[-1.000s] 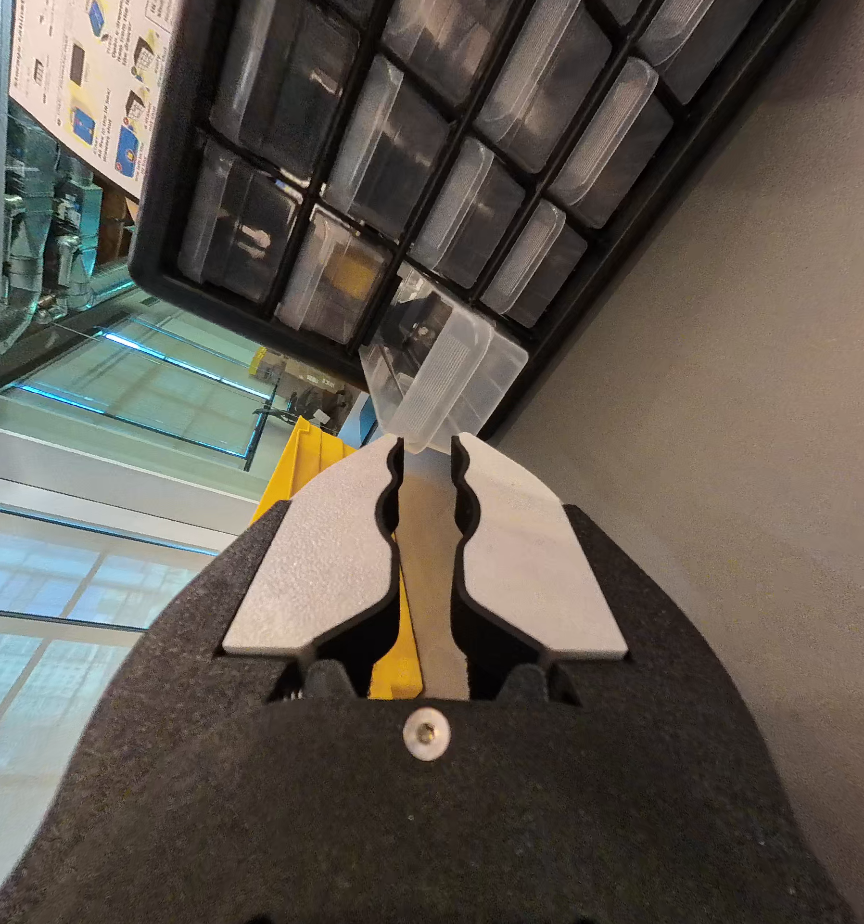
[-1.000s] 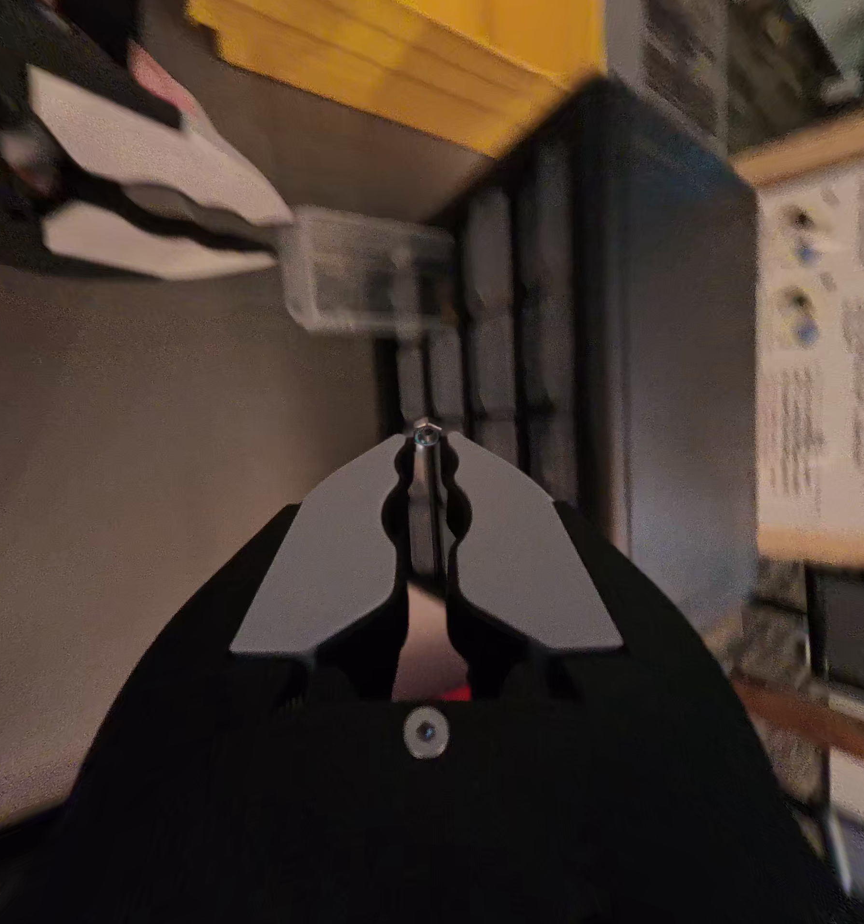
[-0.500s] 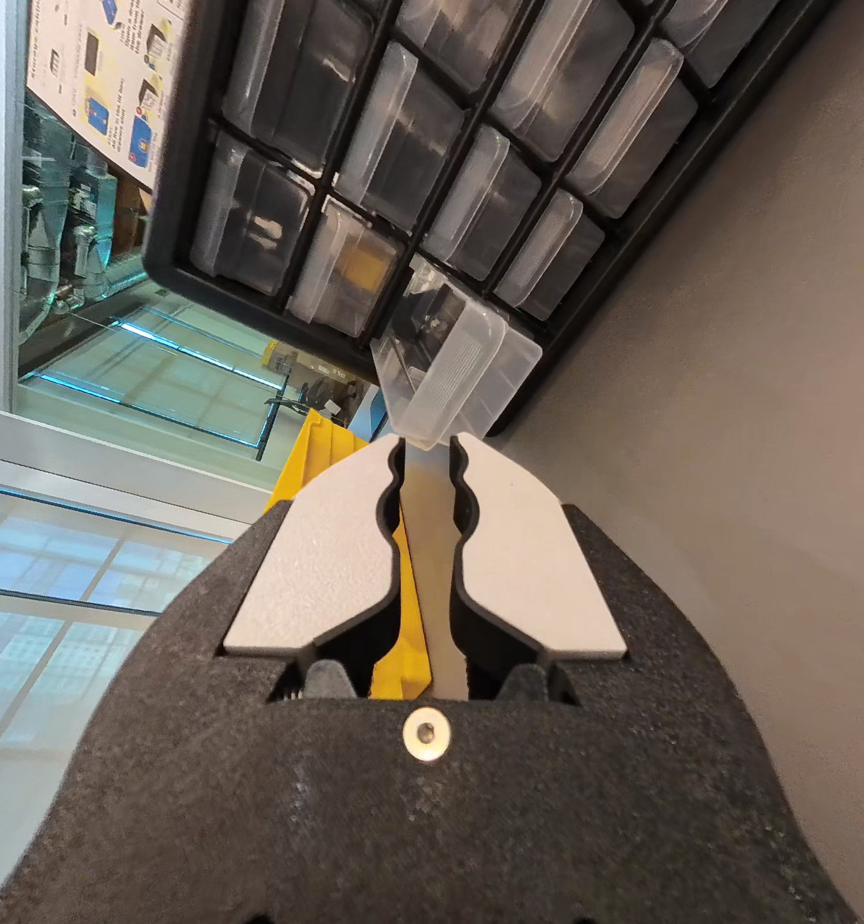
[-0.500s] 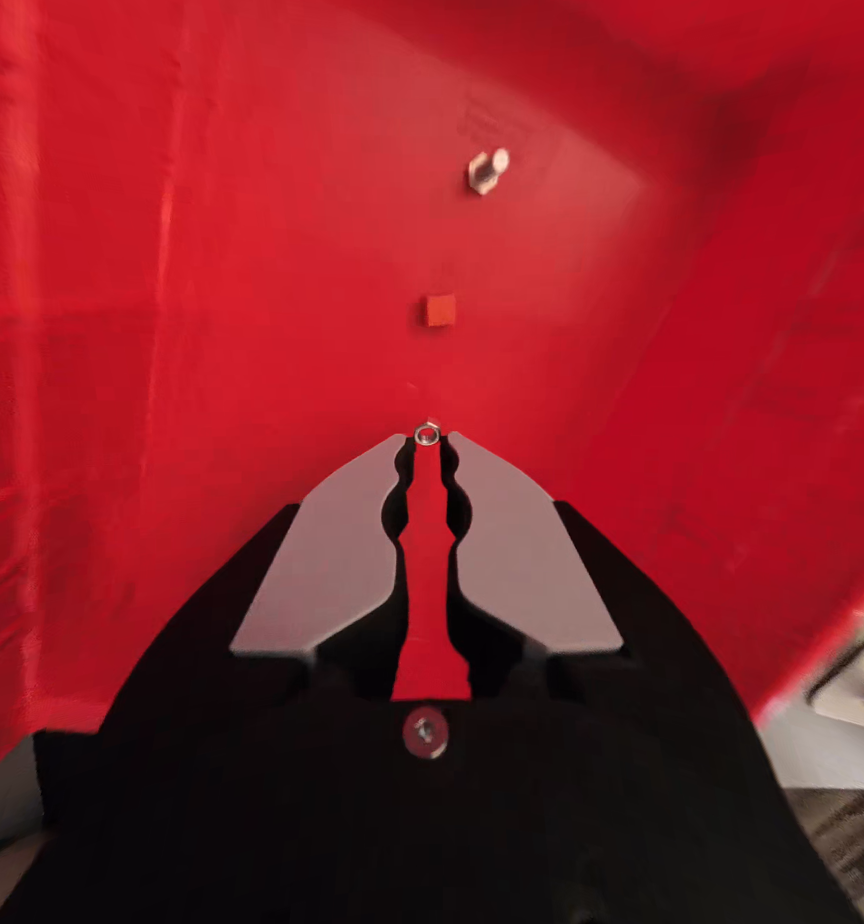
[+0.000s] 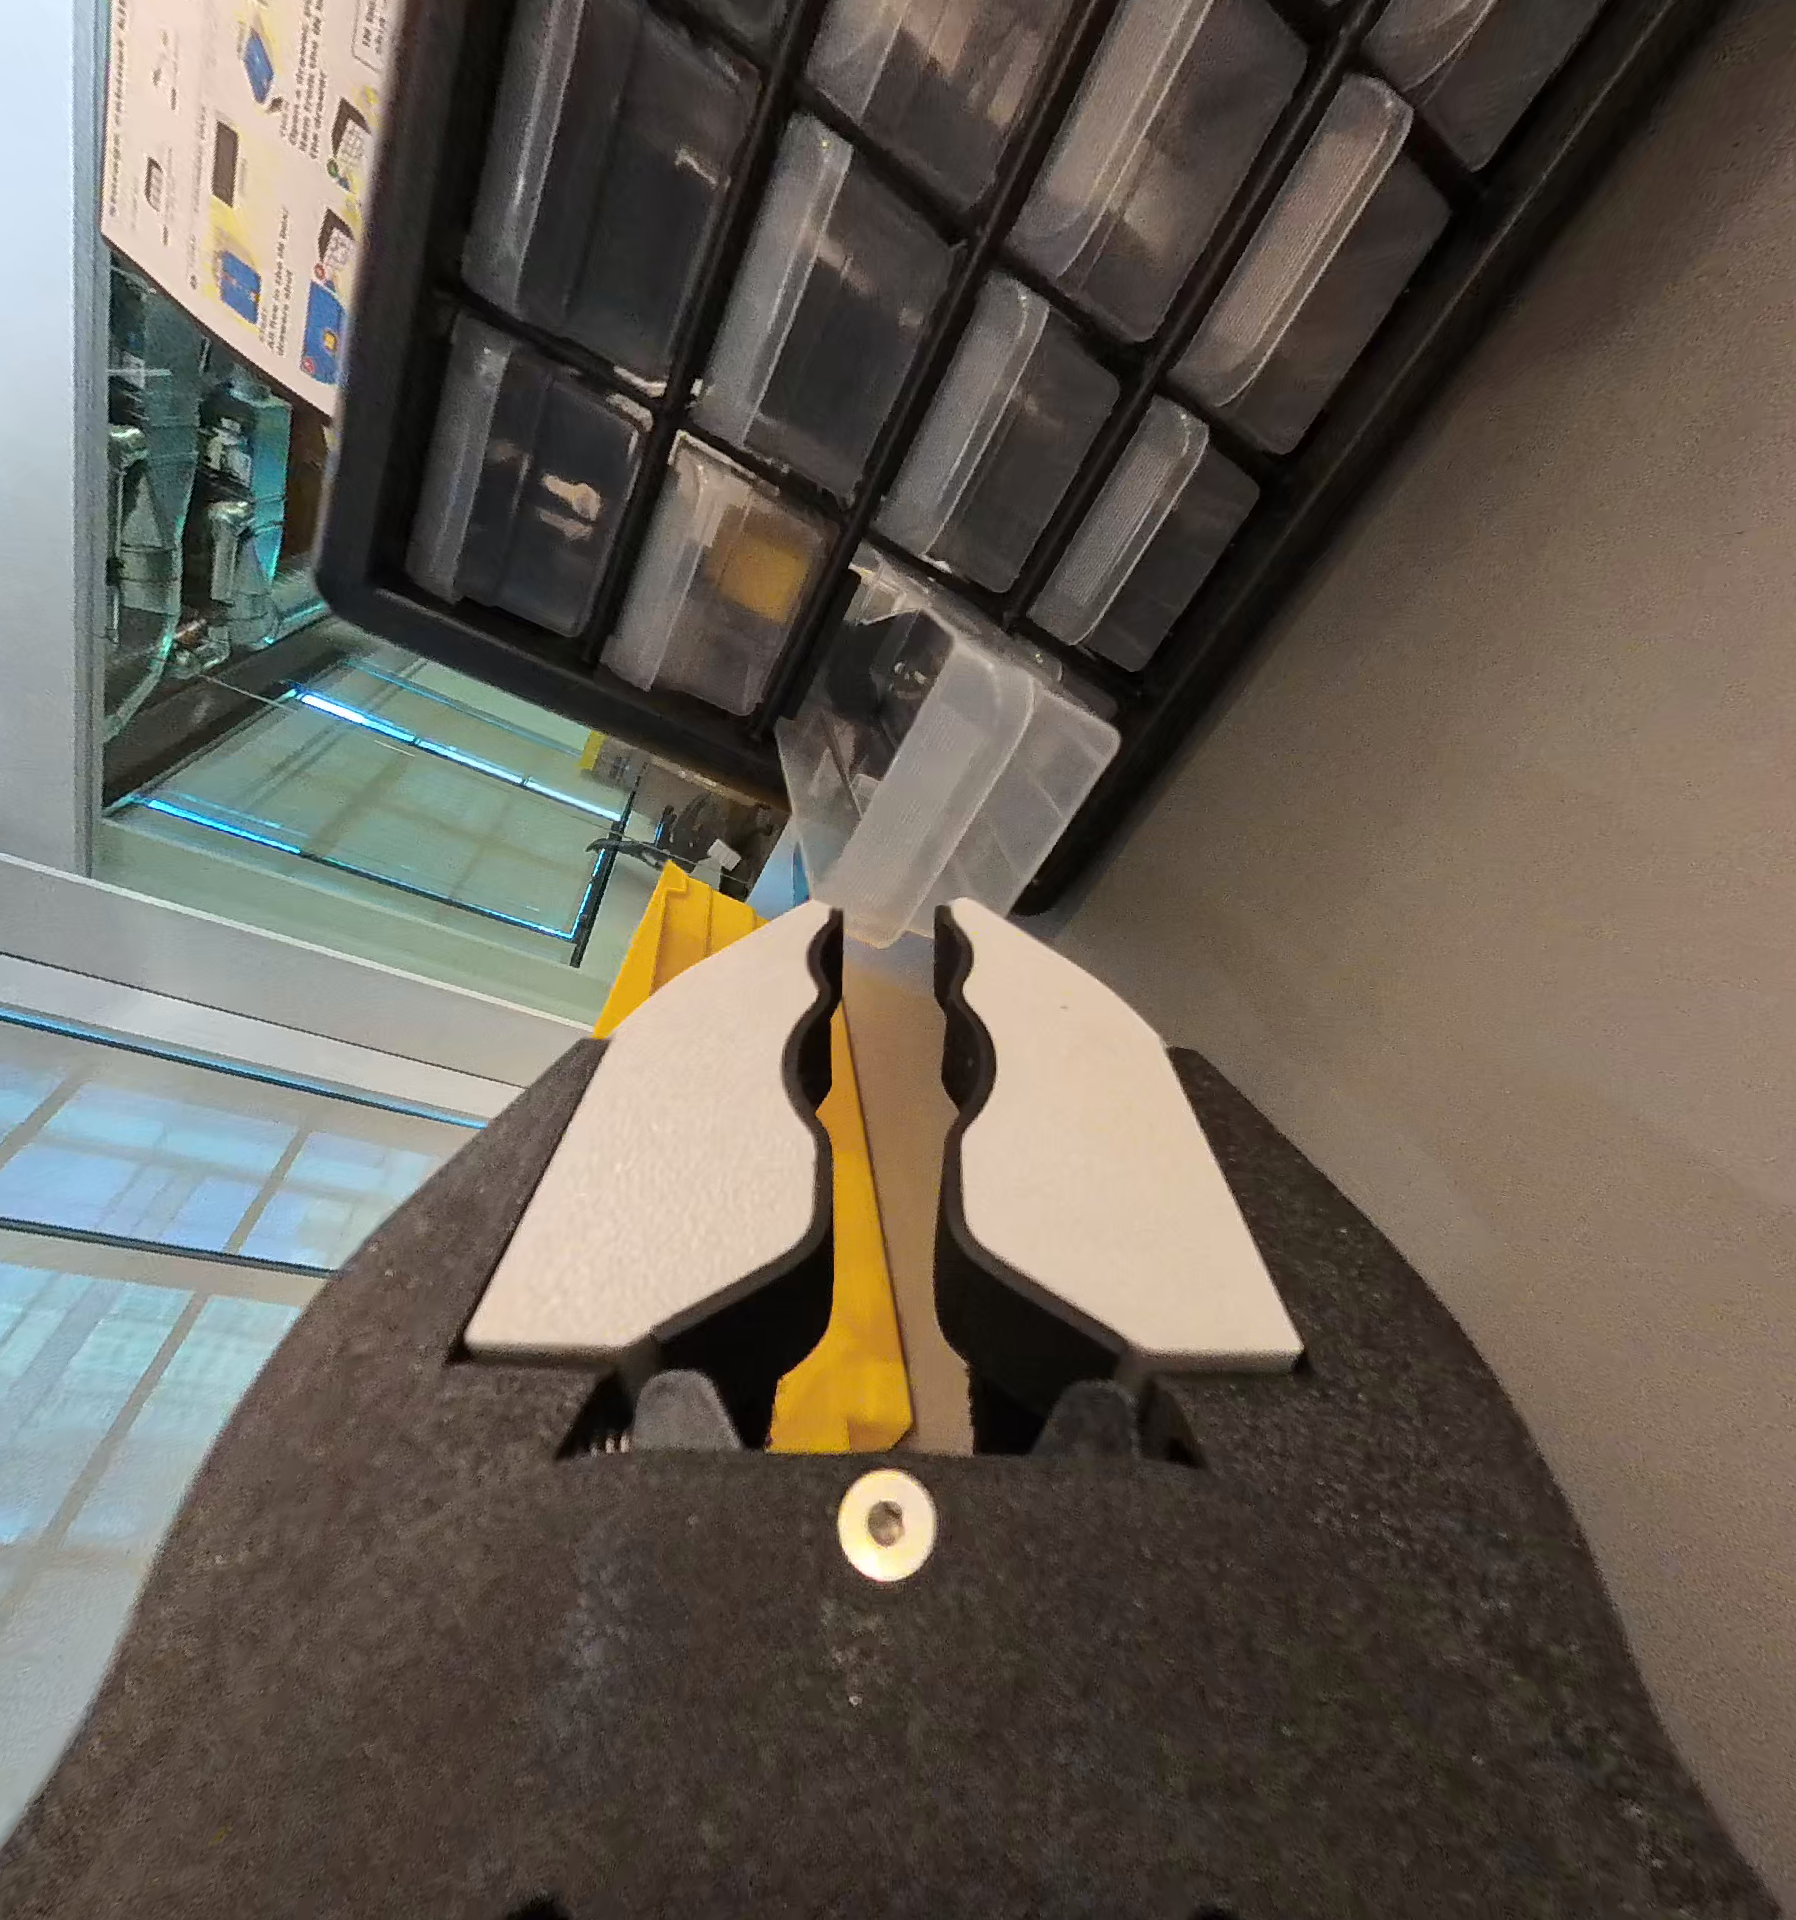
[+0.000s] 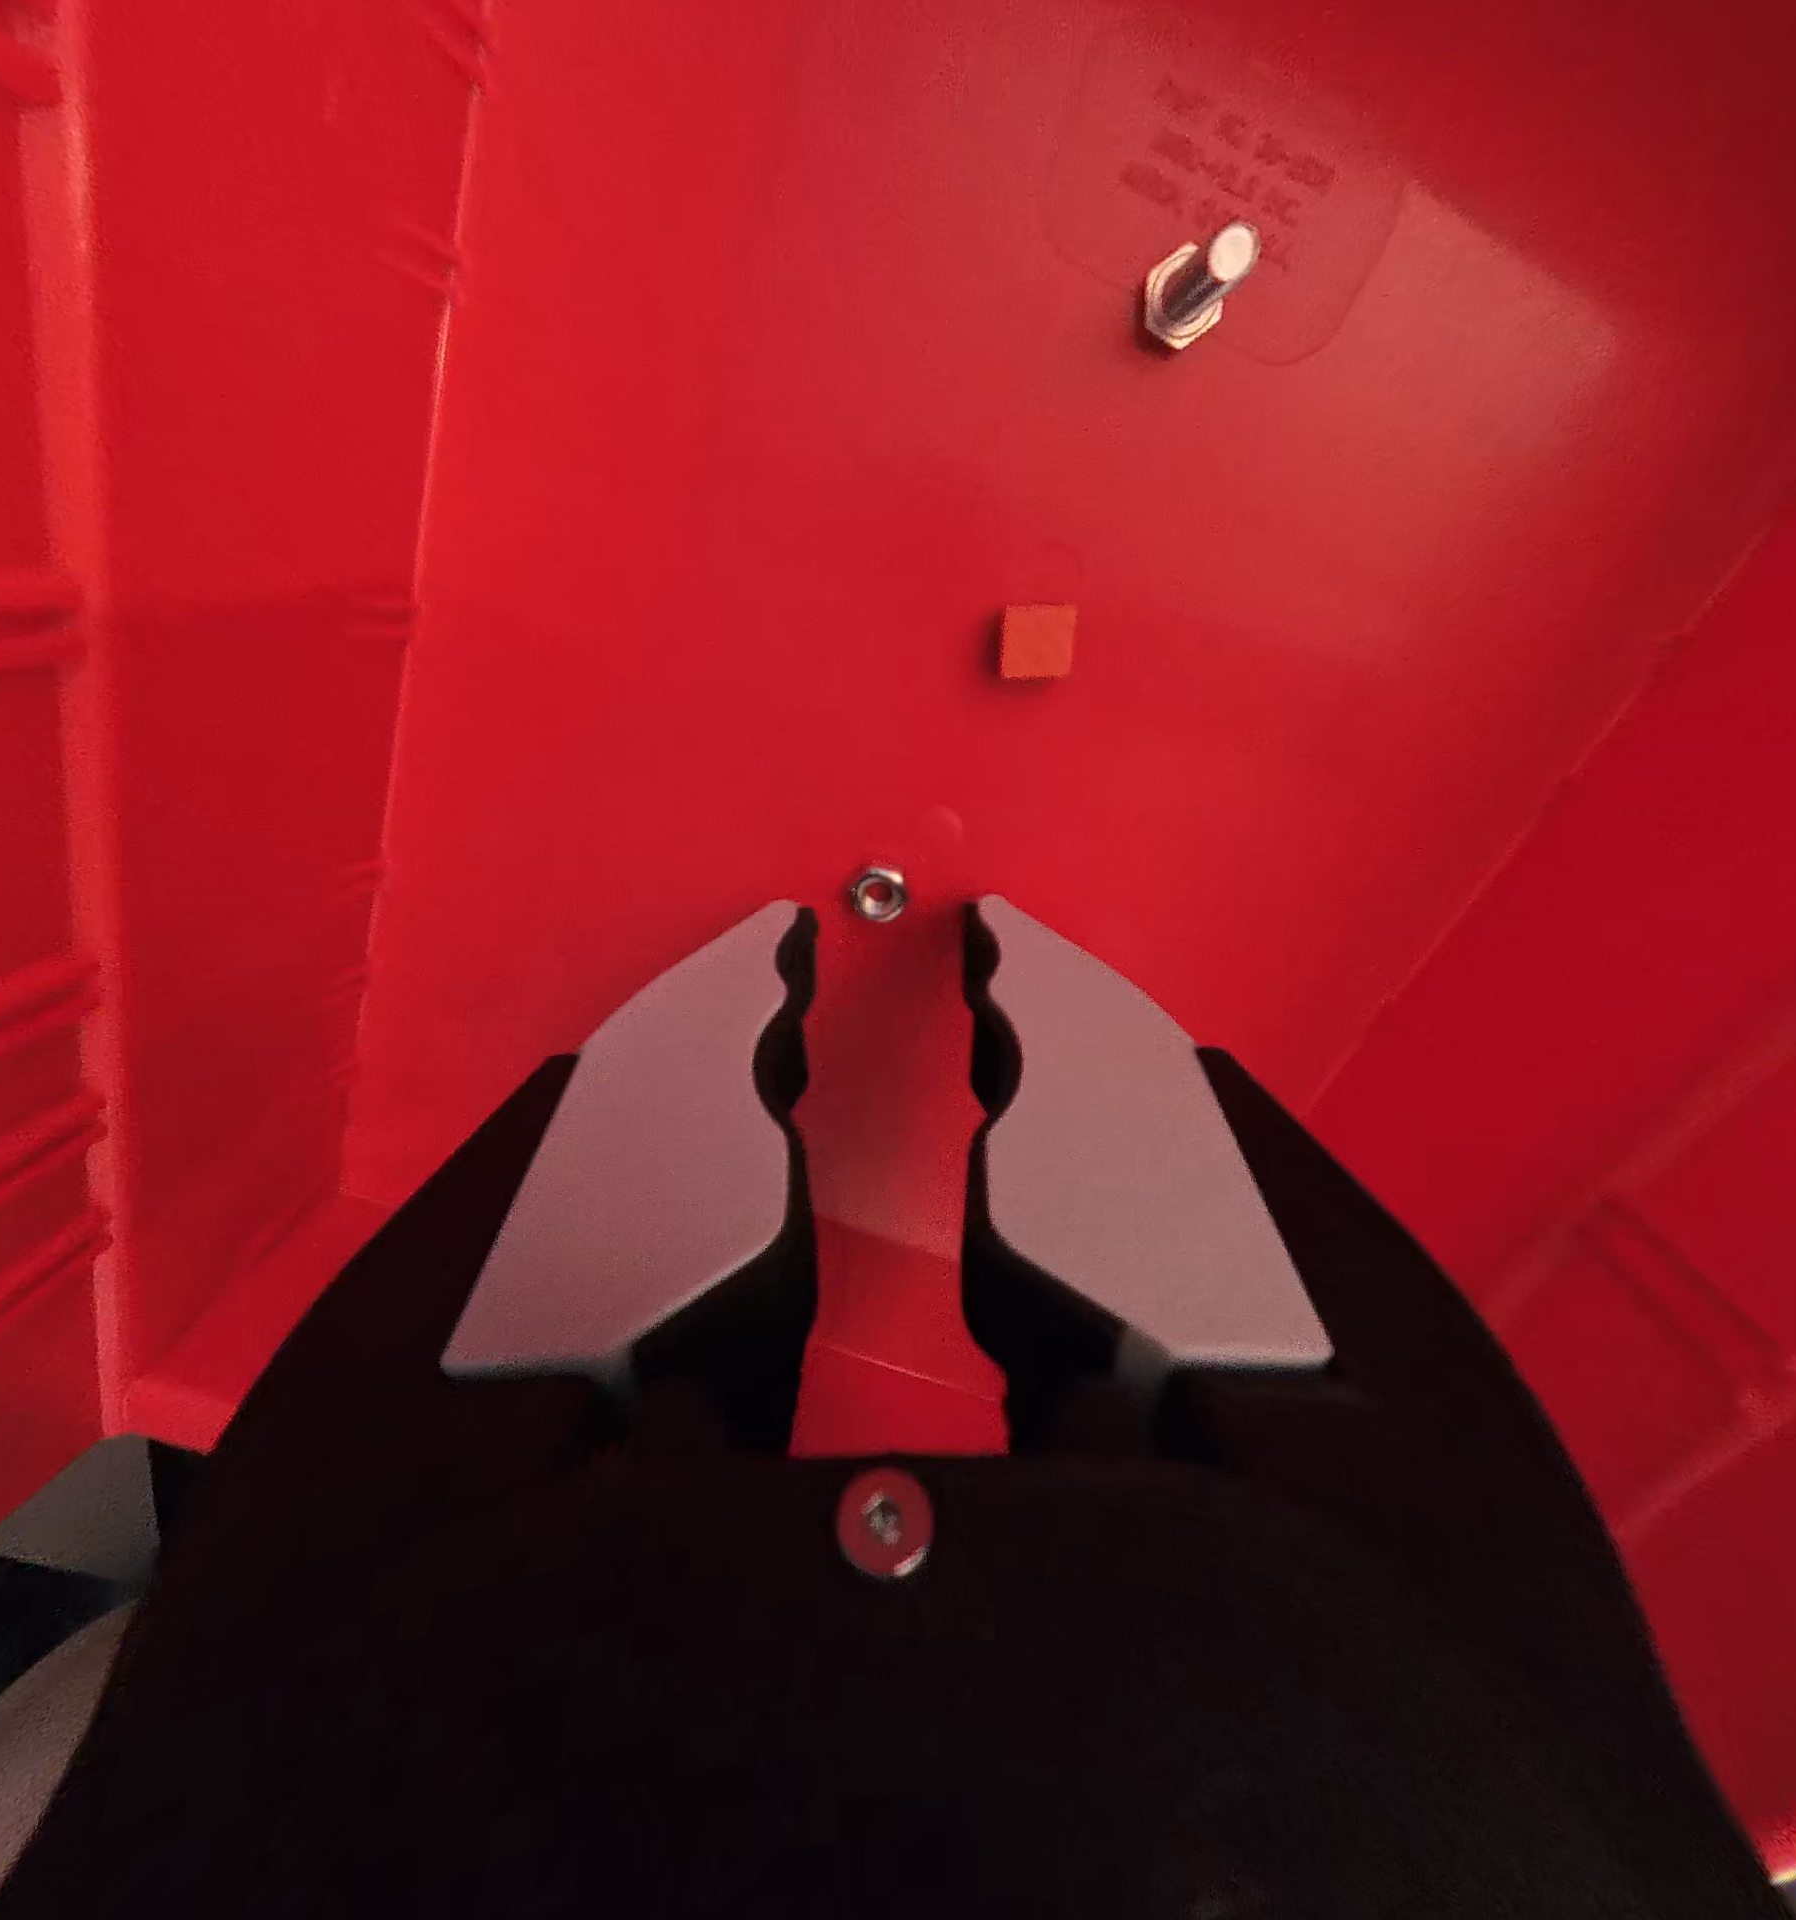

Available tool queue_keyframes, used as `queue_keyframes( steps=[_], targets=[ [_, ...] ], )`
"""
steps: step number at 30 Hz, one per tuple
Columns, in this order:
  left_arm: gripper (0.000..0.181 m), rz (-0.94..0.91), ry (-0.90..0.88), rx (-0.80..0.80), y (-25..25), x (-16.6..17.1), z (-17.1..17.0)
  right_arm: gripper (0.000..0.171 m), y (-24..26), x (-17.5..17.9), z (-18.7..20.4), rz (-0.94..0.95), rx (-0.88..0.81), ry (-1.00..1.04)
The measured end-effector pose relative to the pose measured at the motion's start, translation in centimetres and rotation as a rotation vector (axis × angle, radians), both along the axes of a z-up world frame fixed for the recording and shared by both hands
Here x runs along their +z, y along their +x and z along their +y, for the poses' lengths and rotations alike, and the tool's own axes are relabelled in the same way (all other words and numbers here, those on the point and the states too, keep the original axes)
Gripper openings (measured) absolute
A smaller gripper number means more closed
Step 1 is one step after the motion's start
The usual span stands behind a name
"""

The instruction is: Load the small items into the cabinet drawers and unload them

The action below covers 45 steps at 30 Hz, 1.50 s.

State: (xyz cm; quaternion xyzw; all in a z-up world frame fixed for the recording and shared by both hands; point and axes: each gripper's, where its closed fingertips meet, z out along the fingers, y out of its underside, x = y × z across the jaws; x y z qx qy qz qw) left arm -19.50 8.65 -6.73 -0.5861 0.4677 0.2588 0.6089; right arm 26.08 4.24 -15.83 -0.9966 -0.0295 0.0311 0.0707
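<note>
Left gripper (image 5: pixel 886 920): you are pinching the handle of the clear drawer (image 5: pixel 951 774), which is standing pulled out at the cabinet's (image 5: pixel 1133 343) bottom corner, beside the grey worktop (image 5: pixel 1559 831); yellow bin (image 5: pixel 686 935) behind.
Right gripper (image 6: pixel 883 906): released, jaws apart, holding nothing, hovering inside the red bin (image 6: pixel 1496 831).
Nut (image 6: pixel 878 894): lying on the bin floor just off the tips, apparently dropped there.
Also lying in the bin: red block (image 6: pixel 1037 642), bolt (image 6: pixel 1195 286), farther on.
Handling note: you are likely unloading, so keep the drawer level and steady, lift the right gripper straight out without nudging the nut, then go back for the next item
</note>
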Motion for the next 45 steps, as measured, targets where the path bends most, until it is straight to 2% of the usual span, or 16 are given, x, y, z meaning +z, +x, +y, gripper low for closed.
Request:
queue_keyframes(
  steps=[4,8,11,17,23,30,34,37,40,42,45],
  targets=[
    [0.015,-0.006,0.036,-0.041,0.6,0.5,-0.6,0.031,0.5,2.4,0.1,0.007,-0.007,0.119],
    [0.005,0.088,0.076,-0.114,2.4,-0.2,-1.6,0.03,0.9,5.4,0.6,-0.029,-0.012,0.253],
    [0.005,0.108,0.074,-0.072,2.1,-0.7,-0.9,0.029,0.7,6.3,1.0,-0.076,0.026,0.272],
    [0.006,0.149,0.083,0.029,1.1,-0.9,1.5,0.029,0.0,5.7,1.1,-0.095,0.096,0.237],
    [0.01,0.173,-0.003,0.071,1.7,-1.9,4.2,0.029,-0.1,5.5,1.1,-0.064,0.098,0.251],
    [0.011,0.308,0.057,0.113,2.1,-2.3,6.6,0.029,-0.2,5.5,1.3,-0.051,0.111,0.265],
    [0.016,0.311,0.049,0.134,2.2,-2.2,7.8,0.029,-0.1,5.5,1.6,-0.044,0.101,0.283],
    [0.022,0.32,0.032,0.128,2.6,-2.5,8.4,0.029,0.1,5.5,1.6,-0.042,0.092,0.288],
    [0.019,0.316,0.037,0.113,3.0,-2.8,8.5,0.03,0.2,5.4,1.4,-0.045,0.094,0.281],
    [0.027,0.321,0.046,0.113,3.0,-3.0,8.3,0.029,0.3,5.3,1.3,-0.054,0.097,0.274],
    [0.029,0.372,0.058,0.108,3.0,-4.2,7.8,0.029,0.2,5.3,1.3,-0.056,0.102,0.274]
  ],
)
